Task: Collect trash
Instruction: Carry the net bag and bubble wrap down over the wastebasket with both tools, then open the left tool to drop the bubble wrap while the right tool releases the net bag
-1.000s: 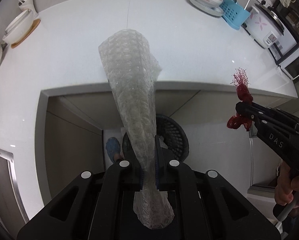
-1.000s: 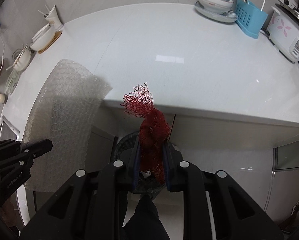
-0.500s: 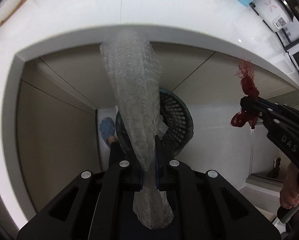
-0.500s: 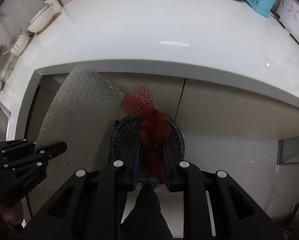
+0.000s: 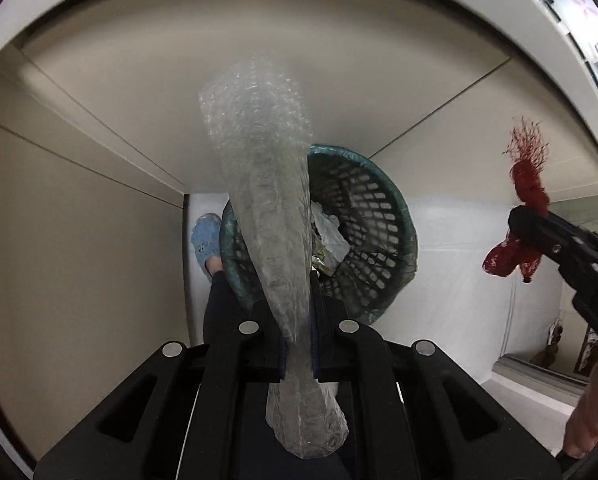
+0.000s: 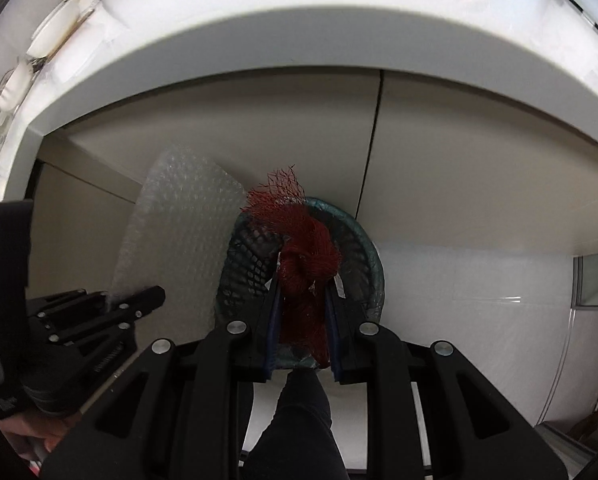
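My left gripper [image 5: 295, 292] is shut on a long sheet of clear bubble wrap [image 5: 265, 200], which hangs over the left rim of a dark green mesh waste basket [image 5: 383, 216] on the floor. The basket holds crumpled white paper [image 5: 331, 236]. My right gripper [image 6: 302, 280] is shut on a bunched red net bag [image 6: 305, 264] above the same basket [image 6: 363, 240]. The right gripper [image 5: 539, 232] with the net bag [image 5: 519, 216] shows at the right of the left wrist view; the left gripper [image 6: 139, 300] and bubble wrap [image 6: 179, 224] show at the left of the right wrist view.
Beige cabinet fronts [image 5: 99, 200] stand behind and left of the basket under the white countertop edge [image 6: 259, 40]. The person's blue shoe [image 5: 205, 236] and dark trouser leg [image 6: 295, 420] are beside the basket. White floor [image 5: 459, 300] lies to the right.
Both grippers have dropped below the countertop toward the basket, which now looks larger and closer. Each keeps its hold on its trash.
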Demonstrator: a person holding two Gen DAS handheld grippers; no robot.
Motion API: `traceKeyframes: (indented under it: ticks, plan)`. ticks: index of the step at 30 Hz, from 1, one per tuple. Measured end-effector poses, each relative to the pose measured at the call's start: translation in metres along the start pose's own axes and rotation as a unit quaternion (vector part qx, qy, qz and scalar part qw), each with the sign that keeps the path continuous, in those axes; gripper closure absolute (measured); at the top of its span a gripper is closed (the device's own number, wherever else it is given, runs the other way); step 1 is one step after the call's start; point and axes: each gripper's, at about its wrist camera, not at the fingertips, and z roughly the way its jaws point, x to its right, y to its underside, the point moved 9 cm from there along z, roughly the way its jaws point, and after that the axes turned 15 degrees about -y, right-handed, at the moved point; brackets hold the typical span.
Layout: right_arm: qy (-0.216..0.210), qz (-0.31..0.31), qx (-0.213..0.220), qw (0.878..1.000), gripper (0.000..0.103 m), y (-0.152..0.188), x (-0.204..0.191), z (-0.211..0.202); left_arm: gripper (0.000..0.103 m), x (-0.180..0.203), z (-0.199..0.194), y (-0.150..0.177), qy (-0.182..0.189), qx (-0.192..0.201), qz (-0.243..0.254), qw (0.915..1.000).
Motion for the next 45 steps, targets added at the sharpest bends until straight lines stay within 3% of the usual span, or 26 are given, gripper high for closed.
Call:
traceKeyframes:
  ticks: [17,18,20,22,30,32,35,40,45]
  plan:
    - [0.021,0.027,-0.012,0.999,0.084,0.003,0.016,0.019,0.091,0.026,0.033,0.006,-0.009,-0.01,0.051,0.9986]
    - [0.022,0.028,-0.013,0.999,0.084,0.003,0.017,0.02,0.088,0.028,0.033,0.005,-0.01,-0.006,0.053,0.9985]
    - [0.024,0.031,-0.015,0.999,0.084,0.002,0.018,0.02,0.07,0.029,0.032,0.006,-0.009,-0.004,0.055,0.9985]
    - [0.027,0.032,-0.018,0.999,0.084,0.001,0.017,0.023,0.065,0.031,0.031,0.006,-0.007,-0.002,0.057,0.9983]
    - [0.025,0.032,-0.021,0.999,0.083,-0.003,0.017,0.031,0.028,0.015,0.022,-0.002,-0.028,0.028,0.032,0.9987]
    - [0.024,0.027,-0.018,0.999,0.083,-0.005,0.014,0.032,0.014,0.004,0.012,-0.007,-0.026,0.048,0.015,0.9984]
    - [0.024,0.018,-0.018,0.999,0.083,-0.008,0.009,0.038,0.007,-0.011,-0.001,-0.015,-0.02,0.07,-0.01,0.9973]
    - [0.023,0.01,-0.024,0.999,0.083,-0.011,-0.001,0.058,0.006,-0.034,-0.013,-0.021,-0.027,0.09,-0.033,0.995]
    - [0.021,-0.001,-0.041,0.999,0.082,-0.005,-0.007,0.083,0.006,-0.05,-0.014,-0.02,-0.039,0.086,-0.046,0.9945]
